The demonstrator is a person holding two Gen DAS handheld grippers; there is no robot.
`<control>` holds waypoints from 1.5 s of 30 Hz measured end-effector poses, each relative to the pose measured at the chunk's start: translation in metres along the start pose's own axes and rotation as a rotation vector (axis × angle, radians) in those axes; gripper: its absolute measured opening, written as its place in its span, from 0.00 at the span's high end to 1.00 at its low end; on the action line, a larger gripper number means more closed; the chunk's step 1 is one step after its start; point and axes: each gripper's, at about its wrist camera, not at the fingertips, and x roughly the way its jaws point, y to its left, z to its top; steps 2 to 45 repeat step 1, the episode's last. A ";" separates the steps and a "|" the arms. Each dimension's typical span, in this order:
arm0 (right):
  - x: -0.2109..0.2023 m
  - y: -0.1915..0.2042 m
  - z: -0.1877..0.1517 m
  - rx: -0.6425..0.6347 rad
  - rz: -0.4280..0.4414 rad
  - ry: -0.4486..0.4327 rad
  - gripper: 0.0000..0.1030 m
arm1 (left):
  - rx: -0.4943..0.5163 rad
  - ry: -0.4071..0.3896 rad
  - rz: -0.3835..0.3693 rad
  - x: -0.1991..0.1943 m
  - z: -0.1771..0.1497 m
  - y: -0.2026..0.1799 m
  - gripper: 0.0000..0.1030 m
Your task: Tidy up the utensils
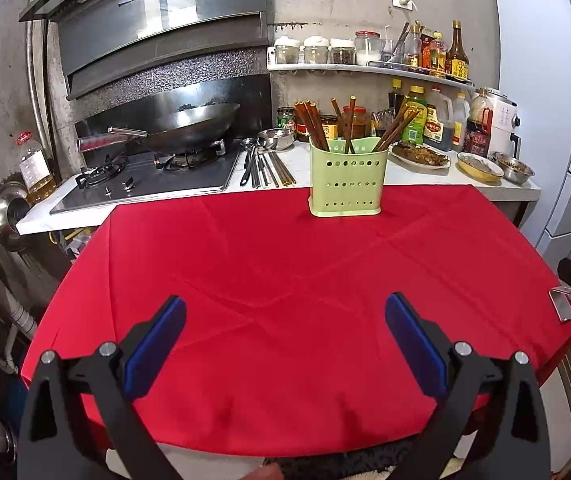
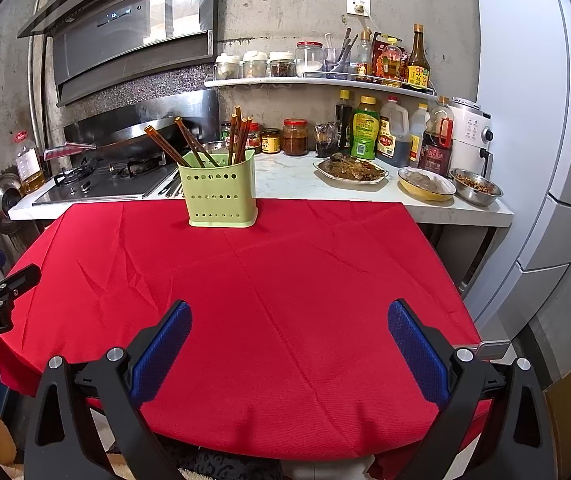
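Chopsticks stand sorted in the holder; both grippers hang empty over the cloth.

The pale green perforated plastic utensil holder [image 1: 347, 181] stands upright at the far edge of the red cloth-covered table [image 1: 269, 280], holding brown wooden chopsticks [image 1: 312, 122] fanned across what look like 3 compartments. No utensil lies on the cloth, so the sorting there seems done, though a row of loose metal spoons and chopsticks [image 1: 263, 166] lies on the white counter [image 1: 405, 174] just behind the holder, beside the steel wok [image 1: 189, 124]; whether they belong to the task I cannot tell. The left gripper [image 1: 285, 312] and right gripper [image 2: 289, 316] each hold their blue, textured pads wide apart, gripping nothing, near the table's front edge and well apart from the holder. The cloth is matte, woven and creased.
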 end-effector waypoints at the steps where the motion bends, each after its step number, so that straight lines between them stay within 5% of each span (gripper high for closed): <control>1: 0.000 0.000 0.000 0.000 -0.001 0.001 0.06 | -0.002 0.001 0.000 0.000 0.000 0.000 0.06; 45: 0.000 0.000 0.000 0.000 -0.001 0.001 0.06 | -0.002 0.001 0.000 0.000 0.000 0.000 0.06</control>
